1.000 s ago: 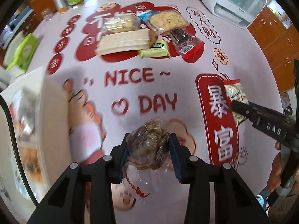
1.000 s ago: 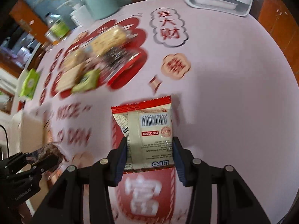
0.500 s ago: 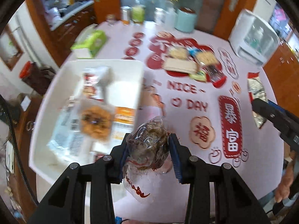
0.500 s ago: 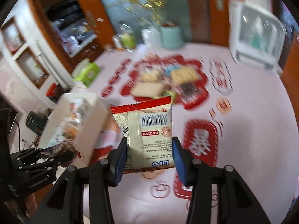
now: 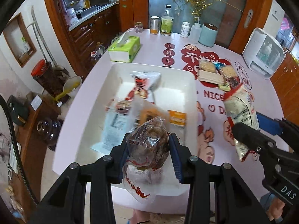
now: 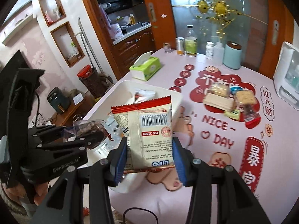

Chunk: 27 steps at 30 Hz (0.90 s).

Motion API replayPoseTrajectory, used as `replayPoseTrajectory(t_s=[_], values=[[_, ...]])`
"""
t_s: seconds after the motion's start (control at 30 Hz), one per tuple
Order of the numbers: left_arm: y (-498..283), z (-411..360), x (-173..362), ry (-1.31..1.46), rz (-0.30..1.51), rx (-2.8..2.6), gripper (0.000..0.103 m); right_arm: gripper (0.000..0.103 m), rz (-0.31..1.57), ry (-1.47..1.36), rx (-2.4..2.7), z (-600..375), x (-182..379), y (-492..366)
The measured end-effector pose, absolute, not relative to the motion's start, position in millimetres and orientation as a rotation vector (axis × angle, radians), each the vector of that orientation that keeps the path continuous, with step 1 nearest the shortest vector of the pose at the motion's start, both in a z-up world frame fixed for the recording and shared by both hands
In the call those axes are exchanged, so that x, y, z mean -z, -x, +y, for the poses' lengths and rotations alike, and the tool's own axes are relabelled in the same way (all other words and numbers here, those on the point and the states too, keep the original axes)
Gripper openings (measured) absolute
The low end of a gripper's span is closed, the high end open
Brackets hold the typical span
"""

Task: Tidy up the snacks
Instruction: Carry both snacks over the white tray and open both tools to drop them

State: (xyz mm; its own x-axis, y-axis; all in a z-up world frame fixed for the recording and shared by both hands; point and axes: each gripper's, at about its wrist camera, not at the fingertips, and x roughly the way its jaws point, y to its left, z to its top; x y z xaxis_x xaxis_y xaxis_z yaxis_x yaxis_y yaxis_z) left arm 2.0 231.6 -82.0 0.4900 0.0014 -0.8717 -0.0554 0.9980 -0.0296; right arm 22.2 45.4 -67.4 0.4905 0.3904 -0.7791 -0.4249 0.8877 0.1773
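Left gripper [image 5: 149, 155]: I have it clamped on a clear bag of dark brown snack [image 5: 147, 145]; it hangs over the near end of the white bin [image 5: 188, 85]; the bag is not in the bin yet.

Right gripper [image 6: 149, 153]: I have it clamped on a red-edged biscuit packet [image 6: 149, 130], barcode side facing the camera; in the right wrist view the packet sits in front of the bin's near corner; whether it is over the bin or just beside it, I cannot tell.

Bin: it stands on the left part of the counter [image 5: 261, 93]; several packets already lie in it, among them a red-and-white wrapper [image 5: 142, 85], an orange packet [image 5: 176, 118] and a pale flat sachet [image 5: 114, 128]; motion blur hides the finer detail.

Left on the counter: a small pile of snacks [image 5: 216, 72] sits well apart from the bin on the red flower print; I make out a flat pale wafer pack, two clear packs of pale biscuits, a green sweet and a dark red-edged packet.

Progress: I judge the job past its start but not finished; some snacks are binned, two are in my grip, and the pile is untouched.

Next, as I judge it: release both packets into the bin, then go back for the pile.
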Motion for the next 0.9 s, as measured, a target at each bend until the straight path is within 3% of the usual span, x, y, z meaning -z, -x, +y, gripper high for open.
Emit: replayPoseTrajectory(t_s=[0.5, 0.57, 0.63, 0.7, 0.83, 0.9], values=[[-19.5, 291.6, 99.2, 0.009, 1.069, 0.097, 0.038, 0.047, 1.011, 0.034, -0.36, 126.5, 85.3, -26.3], [-20.1, 292.0, 98.4, -0.004, 1.058, 0.104, 0.053, 0.049, 1.023, 0.03, -0.348, 130.0, 88.3, -27.0], [-22.1, 294.5, 99.7, -0.018, 1.053, 0.076, 0.074, 0.051, 1.041, 0.018, -0.341, 131.0, 92.4, -27.5], [-25.2, 300.3, 102.7, 0.006, 1.064, 0.081, 0.081, 0.051, 1.052, -0.002, -0.324, 128.6, 95.4, -28.5], [-28.4, 307.3, 109.3, 0.044, 1.089, 0.09, 0.082, 0.064, 1.063, -0.012, -0.302, 128.0, 98.6, -28.4], [-28.8, 307.5, 112.7, 0.042, 1.098, 0.089, 0.082, 0.064, 1.061, -0.005, -0.302, 130.0, 98.5, -27.3]])
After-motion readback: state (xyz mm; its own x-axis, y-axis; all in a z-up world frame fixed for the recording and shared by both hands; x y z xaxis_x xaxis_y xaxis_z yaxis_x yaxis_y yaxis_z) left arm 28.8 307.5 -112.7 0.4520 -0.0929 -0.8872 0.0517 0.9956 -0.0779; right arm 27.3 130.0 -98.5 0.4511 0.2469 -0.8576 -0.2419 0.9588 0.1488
